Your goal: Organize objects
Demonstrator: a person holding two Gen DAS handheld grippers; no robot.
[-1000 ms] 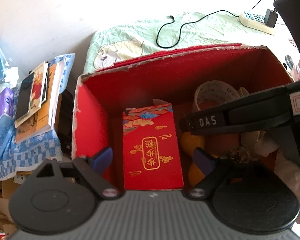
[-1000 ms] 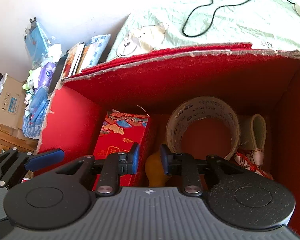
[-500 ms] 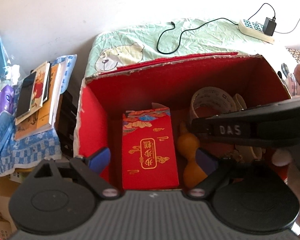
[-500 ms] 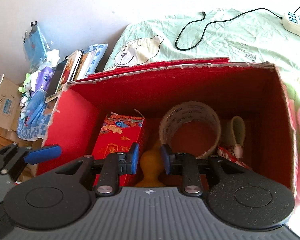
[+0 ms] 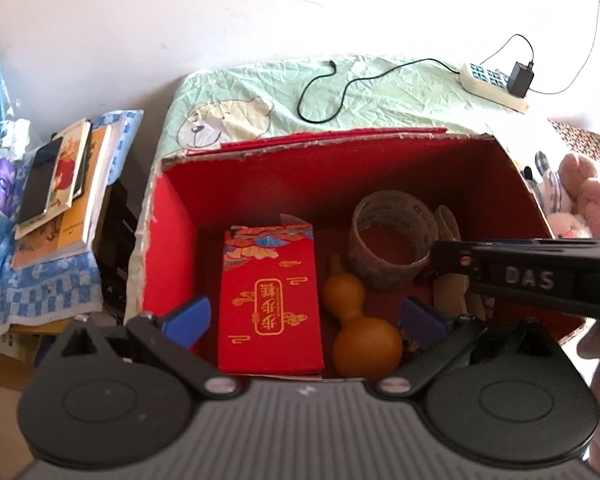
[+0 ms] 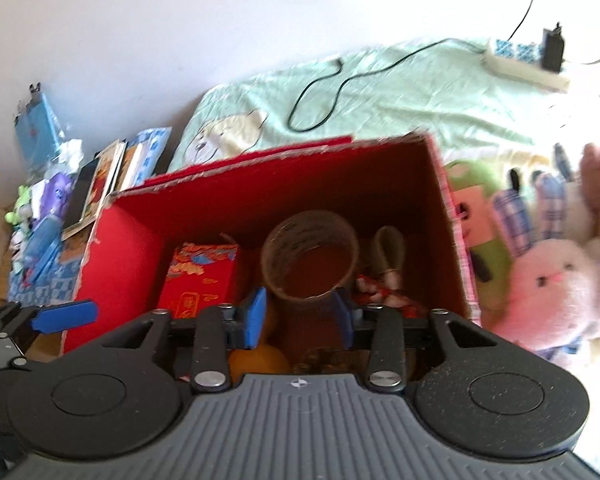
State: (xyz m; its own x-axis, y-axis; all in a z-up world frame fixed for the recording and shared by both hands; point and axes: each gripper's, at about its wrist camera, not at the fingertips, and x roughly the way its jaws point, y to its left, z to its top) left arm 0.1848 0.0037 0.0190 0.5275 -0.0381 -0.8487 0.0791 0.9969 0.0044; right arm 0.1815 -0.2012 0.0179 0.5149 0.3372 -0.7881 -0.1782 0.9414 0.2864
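Off to the far left of both tongs, outside the red box (image 5: 152, 248), a stack of books (image 5: 64, 200) and other clutter sits on a blue checked cloth (image 5: 40, 292); whether it belongs to the tidying cannot be told. The left gripper (image 5: 304, 316) hovers above the near edge of the box with its blue fingers spread wide and nothing between them. Straight ahead of it and below lies the red packet (image 5: 270, 300) with gold lettering, flat on the box floor, and just right of that, touching or nearly so, the orange gourd (image 5: 360, 328). Farther forward and to the right stands the tape roll (image 5: 388, 252) on its edge, with a smaller beige loop (image 5: 448, 220) just beside it. So a good share of the sorting looks done: at least four things already rest inside. The right gripper (image 6: 298, 316) is held over the box's near right side, tilted down, its fingers parted by a moderate gap and empty; in the left view its black body crosses in from the right above the box. To the right of it, outside the box wall, wait the plush toys: a green one (image 6: 480, 232) pressed against the box, a pink rabbit (image 6: 552, 292) beyond it, and blue checked ears (image 6: 512, 216) between. These seem to be what is left, and the right gripper looks best placed to reach them.
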